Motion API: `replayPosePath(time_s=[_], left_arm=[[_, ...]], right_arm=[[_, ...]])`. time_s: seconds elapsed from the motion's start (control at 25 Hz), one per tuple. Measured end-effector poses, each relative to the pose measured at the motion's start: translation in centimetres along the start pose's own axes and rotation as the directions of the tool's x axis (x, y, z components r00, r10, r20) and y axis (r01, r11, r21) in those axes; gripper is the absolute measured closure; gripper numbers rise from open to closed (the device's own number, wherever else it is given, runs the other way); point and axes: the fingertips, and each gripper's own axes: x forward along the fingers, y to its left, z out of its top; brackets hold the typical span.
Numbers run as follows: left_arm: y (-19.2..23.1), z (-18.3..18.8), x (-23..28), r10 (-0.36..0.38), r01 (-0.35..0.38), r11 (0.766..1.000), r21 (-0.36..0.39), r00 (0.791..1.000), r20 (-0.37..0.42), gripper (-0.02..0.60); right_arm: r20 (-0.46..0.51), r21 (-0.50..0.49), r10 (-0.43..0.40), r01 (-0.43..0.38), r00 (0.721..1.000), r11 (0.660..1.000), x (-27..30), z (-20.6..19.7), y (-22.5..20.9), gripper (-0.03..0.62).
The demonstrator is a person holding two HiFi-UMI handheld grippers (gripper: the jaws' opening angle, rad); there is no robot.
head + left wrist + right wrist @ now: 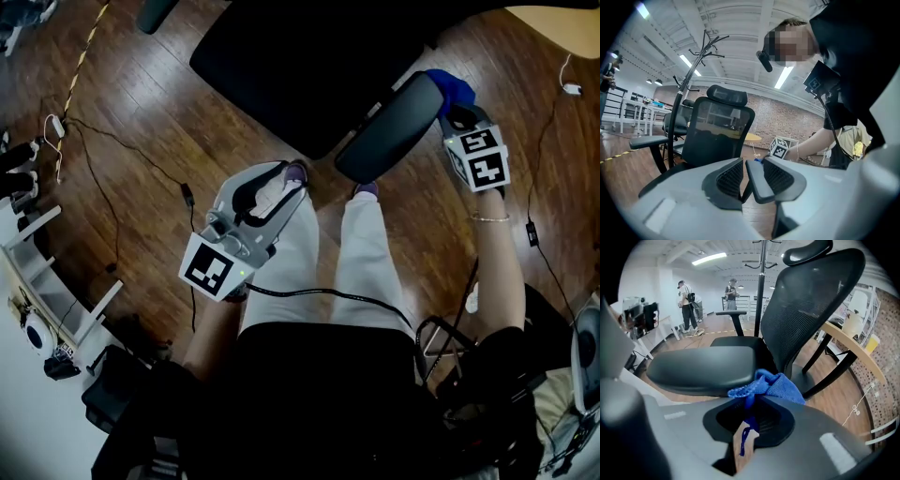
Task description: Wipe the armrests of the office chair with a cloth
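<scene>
A black mesh office chair (300, 66) stands in front of me. Its near armrest (389, 127) is a dark padded bar, also seen in the right gripper view (703, 369). My right gripper (457, 111) is just right of the armrest's far end and is shut on a bunched blue cloth (450, 86). The cloth (771, 383) sticks out past the jaws beside the pad; I cannot tell whether it touches. My left gripper (281, 178) hangs over my legs, jaws narrowly apart and empty. In its own view, the left gripper (744, 164) points at the chair (719, 126) and its far armrest (649, 140).
Cables (122, 187) trail over the wooden floor at the left, near a white rack (47, 272). A round wooden table (848, 345) stands right of the chair. A coat stand (693, 61) rises behind it. People (686, 305) stand far off.
</scene>
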Motion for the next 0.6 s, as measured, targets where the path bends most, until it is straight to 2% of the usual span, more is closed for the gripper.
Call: replayPosePath(time_s=[0.08,0.16,0.28,0.44,0.6], left_arm=[[0.6,-0.1,-0.6,0.015,-0.015,1.0,-0.006,1.0,0.0,0.446],[1.1,-0.1,-1.1,0.029,-0.029,0.999,-0.012,1.0,0.001,0.446],[1.5,0.1,-1.2,0.042,-0.042,0.999,-0.011,0.999,0.004,0.446],[2.2,0.6,-1.4,0.06,-0.059,0.998,-0.023,0.998,0.021,0.446],[2.6,0.6,-2.6,0.064,-0.063,0.997,-0.032,0.998,0.018,0.446]], right_arm=[[0.007,-0.007,0.026,-0.026,1.0,1.0,0.4,0.4,-0.7,0.549],[0.0,-0.057,0.035,-0.035,0.999,0.998,0.4,0.7,-1.2,0.549],[-0.002,-0.131,0.005,-0.005,1.0,0.991,-0.1,1.3,-2.9,0.549],[0.092,-0.077,0.041,-0.034,0.995,0.996,-0.8,5.0,-4.0,0.549],[0.027,-0.144,0.042,-0.038,0.999,0.989,0.5,7.6,-3.2,0.553]])
